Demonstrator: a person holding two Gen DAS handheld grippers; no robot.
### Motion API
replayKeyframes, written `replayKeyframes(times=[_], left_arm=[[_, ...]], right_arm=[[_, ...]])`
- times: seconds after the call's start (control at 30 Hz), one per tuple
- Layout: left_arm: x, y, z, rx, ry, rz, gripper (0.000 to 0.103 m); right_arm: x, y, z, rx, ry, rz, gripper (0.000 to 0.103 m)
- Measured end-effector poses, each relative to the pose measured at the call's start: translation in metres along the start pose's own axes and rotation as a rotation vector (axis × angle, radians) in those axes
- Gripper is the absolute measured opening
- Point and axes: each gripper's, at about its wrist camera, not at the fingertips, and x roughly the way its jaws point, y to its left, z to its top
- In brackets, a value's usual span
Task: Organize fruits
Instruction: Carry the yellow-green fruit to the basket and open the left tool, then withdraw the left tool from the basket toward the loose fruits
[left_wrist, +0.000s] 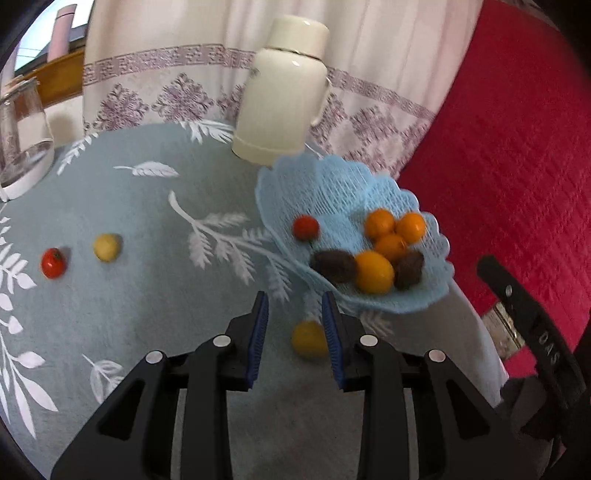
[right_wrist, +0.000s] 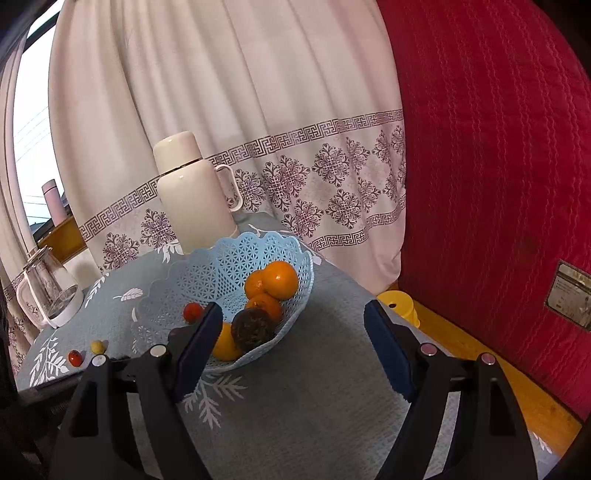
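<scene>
At six o'clock of the basket (left_wrist: 332, 192), the left gripper (left_wrist: 295, 332), jaws parted, could knock the yellow fruit (left_wrist: 308, 339) rolling; right gripper (right_wrist: 291, 343) gapes empty.

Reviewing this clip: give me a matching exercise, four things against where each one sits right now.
Things:
1. yellow fruit
2. red tomato
3. oranges
4. white flask

Places:
A. inside the blue basket
B. on the cloth, far left
C. behind the basket, by the curtain
D. between the open left claw fingers

Pairs: 1-D, 2-B, 3-A, 4-C
</scene>
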Motion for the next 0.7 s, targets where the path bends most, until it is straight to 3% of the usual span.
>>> replayKeyframes(times=[0.4, 0.7], left_arm=[[0.036, -0.009, -0.019, 0.023, 0.117, -0.008, 0.031], [0.03, -0.009, -0.022, 0.028, 0.113, -0.017, 0.028]], right_arm=[[0.001, -0.001, -0.001, 0.001, 0.002, 0.004, 0.079], [0.0, 0.0, -0.001, 0.001, 0.001, 0.003, 0.079]])
